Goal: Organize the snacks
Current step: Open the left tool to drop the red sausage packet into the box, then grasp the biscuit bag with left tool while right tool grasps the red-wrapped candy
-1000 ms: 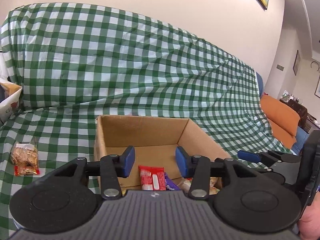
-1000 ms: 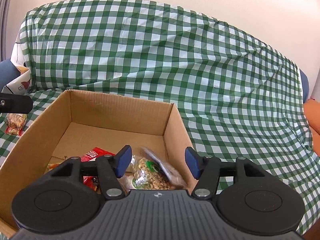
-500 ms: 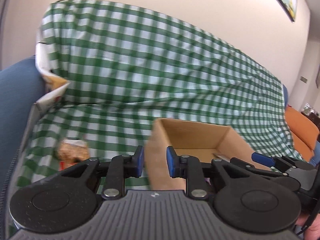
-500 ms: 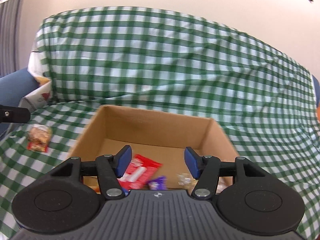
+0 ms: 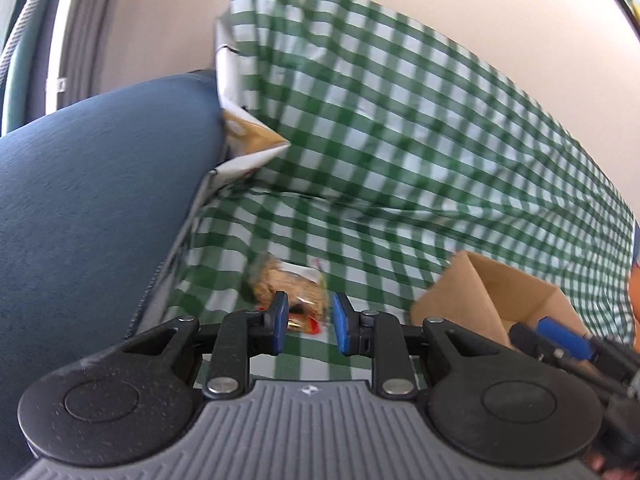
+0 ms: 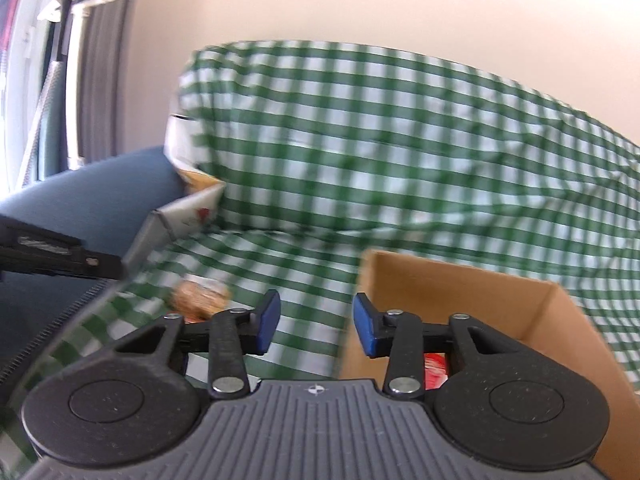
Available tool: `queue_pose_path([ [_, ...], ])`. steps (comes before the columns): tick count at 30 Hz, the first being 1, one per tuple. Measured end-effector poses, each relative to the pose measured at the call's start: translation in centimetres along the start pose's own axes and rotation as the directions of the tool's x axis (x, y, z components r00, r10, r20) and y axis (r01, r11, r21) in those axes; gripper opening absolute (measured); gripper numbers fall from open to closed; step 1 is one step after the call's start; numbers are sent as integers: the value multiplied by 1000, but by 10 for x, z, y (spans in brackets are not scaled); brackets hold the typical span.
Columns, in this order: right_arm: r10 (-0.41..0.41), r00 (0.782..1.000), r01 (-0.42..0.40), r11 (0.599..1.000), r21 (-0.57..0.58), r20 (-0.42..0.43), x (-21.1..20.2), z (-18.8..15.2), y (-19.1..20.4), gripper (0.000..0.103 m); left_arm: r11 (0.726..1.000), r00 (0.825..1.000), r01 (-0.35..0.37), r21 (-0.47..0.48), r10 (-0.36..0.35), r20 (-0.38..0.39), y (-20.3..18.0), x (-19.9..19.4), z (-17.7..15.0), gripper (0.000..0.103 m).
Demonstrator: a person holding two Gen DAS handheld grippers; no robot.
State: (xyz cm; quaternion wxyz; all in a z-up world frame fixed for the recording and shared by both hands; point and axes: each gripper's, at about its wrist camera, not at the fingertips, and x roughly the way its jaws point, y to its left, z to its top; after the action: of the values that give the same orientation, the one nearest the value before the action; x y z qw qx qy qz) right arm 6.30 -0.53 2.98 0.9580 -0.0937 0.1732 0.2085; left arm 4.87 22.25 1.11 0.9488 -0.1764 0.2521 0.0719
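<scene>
Snack packet (image 5: 286, 286) lies on the sofa cloth (image 5: 400, 140) just ahead of the left tool (image 5: 308, 322), nothing between its jaws. Cardboard box (image 6: 460, 292) sits right of both tools, armrest (image 5: 92, 184) left, a paper bag (image 5: 244, 140) behind it.

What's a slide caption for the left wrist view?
Left claw, empty, lined up on a snack packet lying on checked cloth beside the box.
</scene>
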Motion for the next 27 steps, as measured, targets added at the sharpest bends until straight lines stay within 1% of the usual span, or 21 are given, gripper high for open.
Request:
queue_pose_path([
  [2, 23, 1000, -23, 1000, -13, 16, 3, 0, 18, 37, 1000, 1000, -22, -8, 22, 11, 6, 1, 3, 26],
  [4, 57, 997, -55, 997, -53, 43, 4, -1, 38, 37, 999, 999, -41, -36, 41, 19, 13, 3, 5, 26],
  [6, 94, 994, -89, 991, -98, 51, 6, -4, 58, 37, 997, 998, -57, -57, 59, 24, 19, 7, 8, 26],
  [8, 118, 993, -114, 986, -125, 22, 16, -8, 73, 37, 995, 997, -68, -75, 70, 21, 25, 10, 10, 26],
  [11, 128, 992, -130, 986, -109, -23, 37, -12, 85, 40, 993, 997, -81, -91, 83, 11, 32, 17, 11, 26],
  [14, 116, 989, -121, 991, -57, -92, 68, -14, 91, 48, 991, 995, -94, -97, 95, 7, 36, 24, 13, 26],
  [16, 107, 987, -110, 994, -17, -122, 90, -17, 94, 60, 990, 995, -99, -100, 100, 3, 39, 28, 15, 26],
  [19, 99, 979, -97, 995, 21, -179, 122, -26, 100, 71, 989, 995, -100, -109, 100, -4, 45, 33, 17, 27],
  [20, 102, 977, -97, 995, 36, -190, 132, -29, 101, 73, 989, 995, -100, -109, 100, -7, 46, 34, 17, 27],
  [21, 96, 975, -89, 995, 44, -199, 142, -32, 102, 78, 989, 995, -101, -110, 101, -9, 48, 36, 18, 27],
  [22, 97, 972, -87, 995, 53, -212, 151, -35, 104, 81, 989, 995, -102, -110, 101, -10, 50, 37, 19, 27],
  [24, 110, 966, -97, 993, 69, -233, 169, -40, 107, 82, 988, 994, -107, -107, 107, -10, 52, 41, 21, 27],
  [26, 112, 963, -94, 992, 81, -246, 180, -45, 109, 87, 988, 994, -108, -110, 107, -12, 55, 46, 23, 27],
  [27, 127, 959, -107, 990, 91, -252, 186, -47, 110, 88, 988, 995, -103, -113, 102, -16, 56, 49, 24, 27],
])
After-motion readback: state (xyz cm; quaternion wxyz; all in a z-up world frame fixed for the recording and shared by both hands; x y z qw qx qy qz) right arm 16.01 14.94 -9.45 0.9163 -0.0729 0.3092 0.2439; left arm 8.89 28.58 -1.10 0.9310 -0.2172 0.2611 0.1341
